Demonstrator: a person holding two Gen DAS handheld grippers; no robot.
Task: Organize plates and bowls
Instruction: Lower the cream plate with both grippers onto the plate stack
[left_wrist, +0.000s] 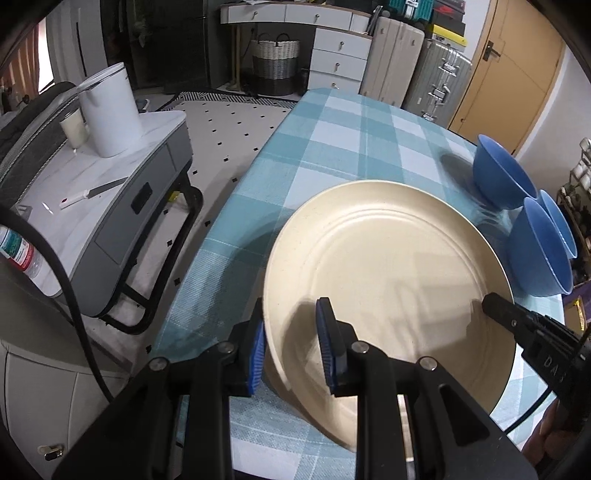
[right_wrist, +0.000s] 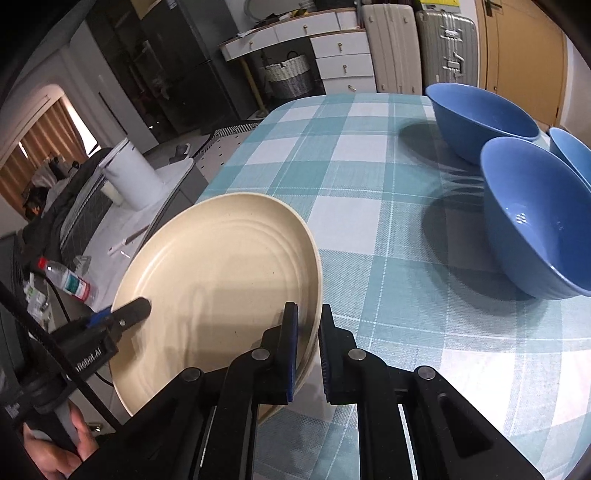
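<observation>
While both grippers share it, the plate (left_wrist: 391, 269) hangs tilted above the near left part of the table (left_wrist: 343, 122), its near edge low and no part plainly resting on the cloth. It looks thick at the rim in the right wrist view, so it may be more than one plate stacked; I cannot tell for sure.

On the plate's left rim, the left gripper (left_wrist: 291, 343) is clamped, one blue pad under the lip and one on the inner face. At the opposite rim, the right gripper (right_wrist: 306, 343) is clenched the same way, pads pinching the edge.

As I read it, the step in hand is carrying the plate to its resting spot on the table. To do that well, both hands should sink at one pace so the plate levels out instead of twisting between the two pinches. Neither grip reaches far past the lip, so any pull apart could slip a pad off; keep the hands at a fixed spacing. Set the low near edge down first, then lay the rest flat, and release only when the cloth takes the weight.

Three blue bowls (right_wrist: 535, 218) stand well apart to the far right, so they are no obstacle here. Left of the table, a side table (left_wrist: 110, 206) with a white canister (left_wrist: 110, 114) sits lower and near the plate's left edge; drifting that way risks overhanging the table edge.
</observation>
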